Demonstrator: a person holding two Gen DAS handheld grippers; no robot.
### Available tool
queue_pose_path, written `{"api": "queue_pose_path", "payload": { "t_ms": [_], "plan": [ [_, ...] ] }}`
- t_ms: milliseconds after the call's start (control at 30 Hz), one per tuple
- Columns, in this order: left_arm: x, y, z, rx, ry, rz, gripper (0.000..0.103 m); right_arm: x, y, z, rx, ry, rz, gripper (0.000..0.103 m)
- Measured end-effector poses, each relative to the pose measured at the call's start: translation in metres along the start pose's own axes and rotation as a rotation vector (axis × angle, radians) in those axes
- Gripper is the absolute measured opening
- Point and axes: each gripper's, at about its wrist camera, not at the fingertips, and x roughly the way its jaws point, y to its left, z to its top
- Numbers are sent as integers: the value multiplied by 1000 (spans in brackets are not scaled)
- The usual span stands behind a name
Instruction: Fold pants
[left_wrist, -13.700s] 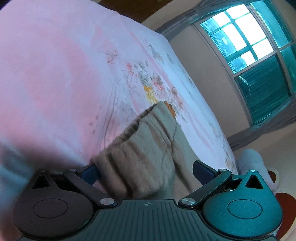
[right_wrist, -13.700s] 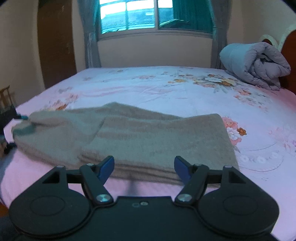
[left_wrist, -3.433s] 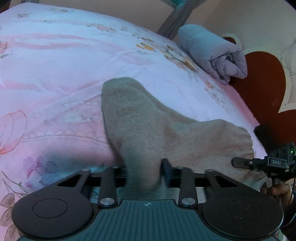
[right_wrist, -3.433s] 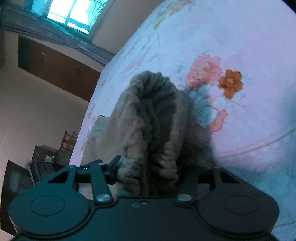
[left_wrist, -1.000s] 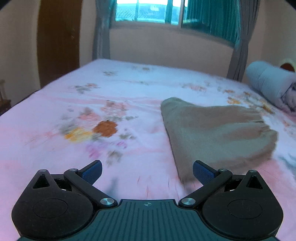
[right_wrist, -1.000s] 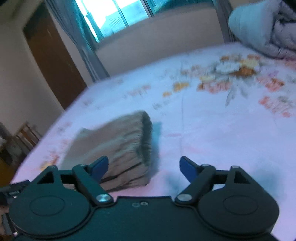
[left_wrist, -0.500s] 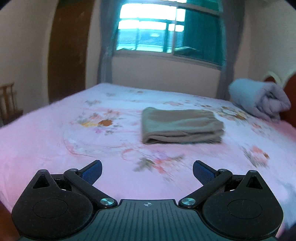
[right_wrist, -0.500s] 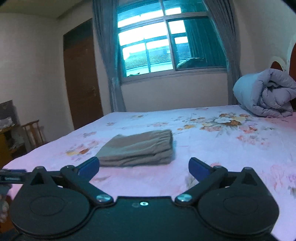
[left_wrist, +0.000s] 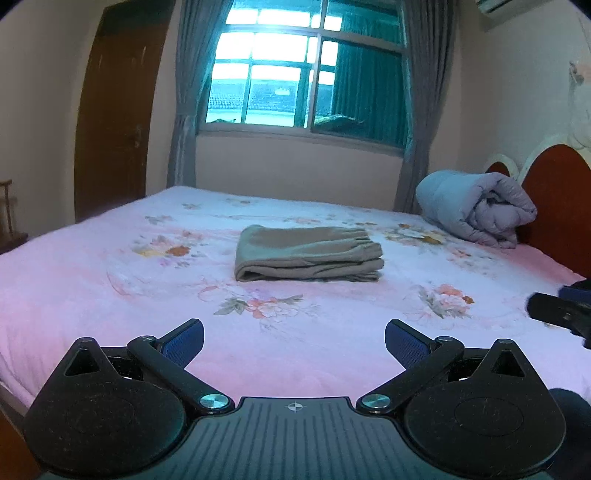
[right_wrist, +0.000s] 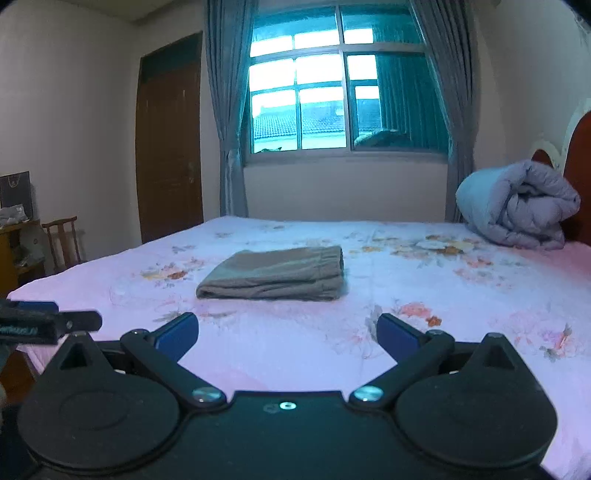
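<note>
Grippers hung over the near edge of the bed: the left gripper and the right gripper both had their blue-padded fingers spread wide and held nothing. Well beyond them, the pants lay folded into a flat olive stack in the middle of the pink floral bedspread. A rolled grey quilt rested by the red headboard.

Pink floral bedsheet; rolled grey quilt by red headboard; curtained window; brown door
</note>
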Motion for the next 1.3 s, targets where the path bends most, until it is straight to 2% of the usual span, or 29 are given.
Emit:
{"api": "queue_pose_path", "payload": {
  "t_ms": [267,1300],
  "plan": [
    [9,-4,-2,16,26,1,103,19,7,-9,6,96,11,97],
    [10,-7,-1,37,28,-16,103,15,5,-10,21,113,9,97]
  ]
}}
